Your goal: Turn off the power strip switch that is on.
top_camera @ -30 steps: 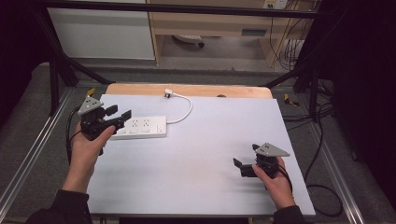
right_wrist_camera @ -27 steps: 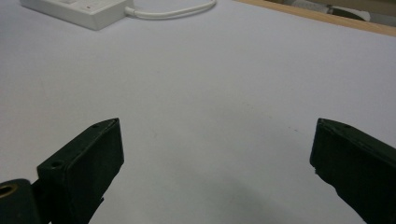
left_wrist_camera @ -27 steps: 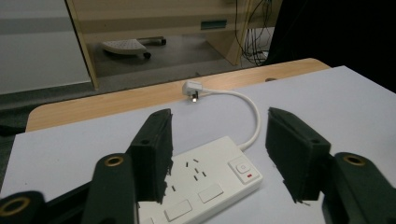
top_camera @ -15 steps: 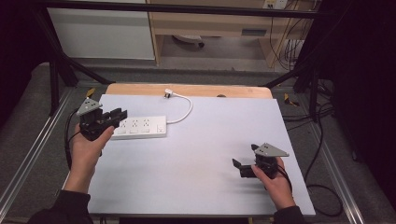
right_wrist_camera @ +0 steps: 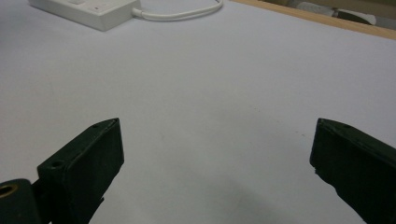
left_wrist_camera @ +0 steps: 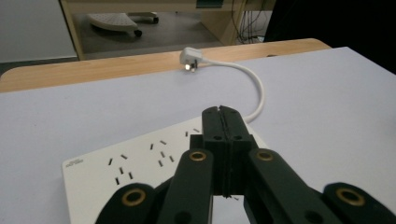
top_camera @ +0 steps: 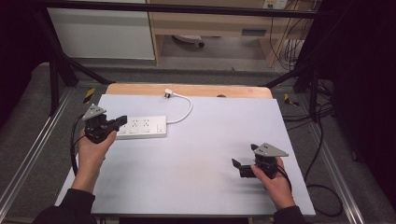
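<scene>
A white power strip (top_camera: 140,126) lies on the pale table sheet at the left. Its white cable (top_camera: 186,111) curves back to a white plug (top_camera: 169,93) near the wooden far edge. My left gripper (top_camera: 120,121) hovers over the strip's left end, jaws pressed together with nothing between them. In the left gripper view the left gripper (left_wrist_camera: 220,111) points along the strip (left_wrist_camera: 140,161) toward the plug (left_wrist_camera: 191,57). My right gripper (top_camera: 239,167) rests open at the front right. In the right gripper view the right gripper (right_wrist_camera: 215,140) has bare sheet between its fingers (right_wrist_camera: 88,156).
The wooden table edge (top_camera: 196,90) runs along the back, past the sheet. Metal frame rails (top_camera: 336,163) flank both sides of the table, with dark cables on the floor at the right. The strip (right_wrist_camera: 88,9) and its cable (right_wrist_camera: 187,15) lie far from the right gripper.
The left gripper's jaws went from open to shut and it shifted slightly nearer over the strip's left end. The right hand and its gripper stayed put.
</scene>
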`<state>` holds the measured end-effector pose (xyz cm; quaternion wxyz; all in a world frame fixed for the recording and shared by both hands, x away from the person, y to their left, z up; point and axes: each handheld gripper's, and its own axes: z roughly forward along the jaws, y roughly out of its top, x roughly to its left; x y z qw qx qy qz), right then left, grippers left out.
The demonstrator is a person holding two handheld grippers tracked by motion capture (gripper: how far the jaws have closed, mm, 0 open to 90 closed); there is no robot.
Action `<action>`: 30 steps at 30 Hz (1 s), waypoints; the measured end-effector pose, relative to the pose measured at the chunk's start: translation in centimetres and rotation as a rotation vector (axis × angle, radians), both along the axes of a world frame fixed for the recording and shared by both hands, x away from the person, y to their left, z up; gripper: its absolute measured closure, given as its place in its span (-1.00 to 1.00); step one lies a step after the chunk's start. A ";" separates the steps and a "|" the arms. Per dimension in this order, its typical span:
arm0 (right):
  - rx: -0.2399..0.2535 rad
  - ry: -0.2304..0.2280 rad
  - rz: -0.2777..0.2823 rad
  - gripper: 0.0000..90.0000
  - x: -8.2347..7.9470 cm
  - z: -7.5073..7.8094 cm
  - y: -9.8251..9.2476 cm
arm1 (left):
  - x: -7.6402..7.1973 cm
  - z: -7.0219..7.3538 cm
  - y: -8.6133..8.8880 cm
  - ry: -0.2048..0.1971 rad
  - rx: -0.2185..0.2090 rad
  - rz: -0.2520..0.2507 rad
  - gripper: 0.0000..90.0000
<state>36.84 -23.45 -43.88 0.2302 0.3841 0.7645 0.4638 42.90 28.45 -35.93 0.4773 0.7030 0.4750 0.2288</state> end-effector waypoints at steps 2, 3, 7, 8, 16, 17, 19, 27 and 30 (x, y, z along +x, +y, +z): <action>0.001 0.000 0.000 -0.93 0.0 0.0 0.0 | 0.2 -0.5 0.2 0.016 -0.013 0.001 1.00; 0.002 0.001 0.000 -0.93 0.0 0.0 0.0 | 0.3 -0.8 0.4 0.017 -0.017 0.007 1.00; 0.000 0.000 0.001 -0.93 0.0 0.0 0.0 | 0.9 -1.8 0.7 0.034 0.001 0.027 1.00; 0.002 0.002 0.000 -0.93 0.0 0.0 0.0 | 1.0 -2.0 0.8 0.043 -0.003 0.030 1.00; 0.002 0.005 -0.001 -0.93 0.0 -0.1 0.0 | 2.3 -3.9 0.6 0.066 0.034 0.044 1.00; 0.002 0.006 -0.002 -0.93 0.0 0.0 0.0 | 2.4 -4.1 0.5 0.070 0.048 0.045 1.00; 0.000 0.006 -0.004 -0.93 0.0 0.0 0.0 | 2.7 -4.5 0.4 0.077 0.045 0.047 1.00; -0.001 0.007 -0.008 -0.93 0.1 -0.1 -0.1 | 3.4 -5.3 -0.3 0.084 0.064 0.048 1.00; 0.000 0.010 -0.007 -0.92 0.1 0.0 -0.1 | 3.7 -5.8 -0.5 0.096 0.090 0.045 1.00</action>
